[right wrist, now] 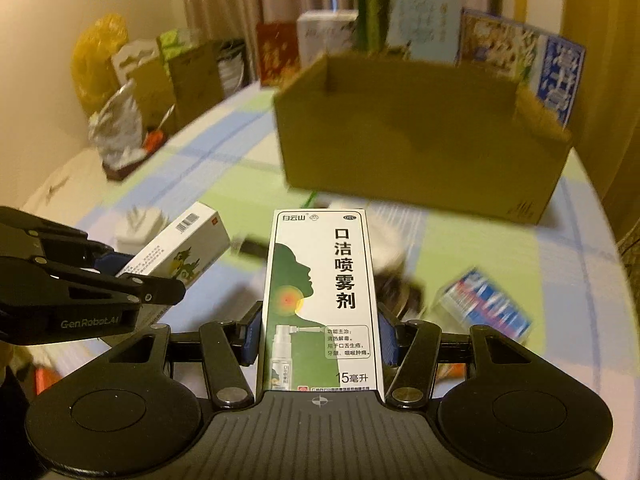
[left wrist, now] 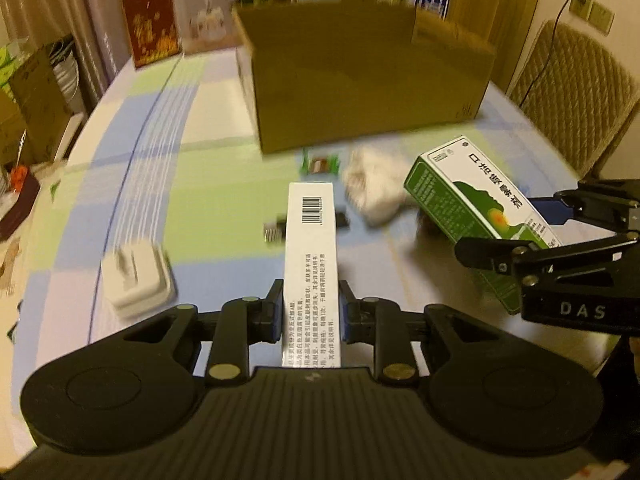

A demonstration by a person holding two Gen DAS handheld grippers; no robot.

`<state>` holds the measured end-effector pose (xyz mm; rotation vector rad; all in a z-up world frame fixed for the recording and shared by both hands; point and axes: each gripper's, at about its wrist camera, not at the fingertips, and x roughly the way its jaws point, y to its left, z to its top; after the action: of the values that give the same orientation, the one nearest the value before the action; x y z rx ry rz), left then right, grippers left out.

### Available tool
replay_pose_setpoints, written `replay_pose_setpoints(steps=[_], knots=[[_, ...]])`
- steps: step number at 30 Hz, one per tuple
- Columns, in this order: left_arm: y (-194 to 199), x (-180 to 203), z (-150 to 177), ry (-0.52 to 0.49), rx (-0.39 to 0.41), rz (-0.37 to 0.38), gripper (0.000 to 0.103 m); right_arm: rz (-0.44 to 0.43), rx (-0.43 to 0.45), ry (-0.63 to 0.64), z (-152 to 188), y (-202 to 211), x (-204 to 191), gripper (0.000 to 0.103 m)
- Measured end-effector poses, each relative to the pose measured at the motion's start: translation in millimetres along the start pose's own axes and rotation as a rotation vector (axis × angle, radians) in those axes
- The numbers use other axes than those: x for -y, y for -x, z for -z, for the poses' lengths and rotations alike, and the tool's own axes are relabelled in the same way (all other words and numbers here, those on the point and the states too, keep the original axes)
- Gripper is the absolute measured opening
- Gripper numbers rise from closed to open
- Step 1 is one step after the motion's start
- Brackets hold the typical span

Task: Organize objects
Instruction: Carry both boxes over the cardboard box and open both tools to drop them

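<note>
Both tongs loaded, mid-carry above the bench point(left wrist: 224, 184), pointed at the open cardboard box point(left wrist: 360, 80) that stands at the far side. Left tongs point(left wrist: 310, 308) clenched on a slim white carton point(left wrist: 310, 248), barcode face up, held by its long sides near the rear end. Right tongs point(right wrist: 318, 336) clenched on the green-and-white spray carton point(right wrist: 320, 280), gripped the same way, printed face up. Neither carton touches the bench; both sit short of the box, with the left pair a little to the left of the right pair. Judged step: transport of two picked cartons toward the box. Next move likely calls for lifting each carton over the near wall of the box, which rises well above the current line of the tongs, then releasing inside without the two tongs fouling each other, since they travel close together. Count of loose things left on the bench, as far as motion blur allows: one white plug adapter point(left wrist: 136, 276), one crumpled white wad point(left wrist: 372, 188), one small green packet point(left wrist: 320, 164), one or two small dark items behind the white carton (identity unclear), one blue-and-white pack point(right wrist: 484, 308) at the right. Cartons in hand: two. Boxes to receive: one.
</note>
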<state>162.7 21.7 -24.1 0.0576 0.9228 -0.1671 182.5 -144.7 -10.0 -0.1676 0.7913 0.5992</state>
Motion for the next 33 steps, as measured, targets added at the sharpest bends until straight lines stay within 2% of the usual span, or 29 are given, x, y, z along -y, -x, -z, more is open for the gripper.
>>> replay_pose_setpoints(steps=[5, 9, 11, 16, 23, 33], knots=[[13, -1, -63, -0.016, 0.058, 0.015, 0.021, -0.019, 0.047, -0.067, -64, 20, 31, 0.052], [15, 1, -117, -0.034, 0.104, 0.016, 0.021, 0.019, 0.089, -0.065, -120, 25, 55, 0.052], [9, 1, -143, -0.042, 0.121, 0.009, 0.021, 0.029, 0.093, -0.082, -146, 17, 70, 0.052], [-20, -1, -194, -0.047, 0.122, 0.034, 0.021, 0.032, 0.085, -0.150, -184, -19, 106, 0.052], [-82, -3, -230, -0.045, 0.087, 0.026, 0.021, 0.056, 0.045, -0.206, -202, -82, 141, 0.052], [-135, -5, -246, -0.033, 0.051, 0.054, 0.021, 0.067, -0.022, -0.228, -189, -135, 159, 0.052]])
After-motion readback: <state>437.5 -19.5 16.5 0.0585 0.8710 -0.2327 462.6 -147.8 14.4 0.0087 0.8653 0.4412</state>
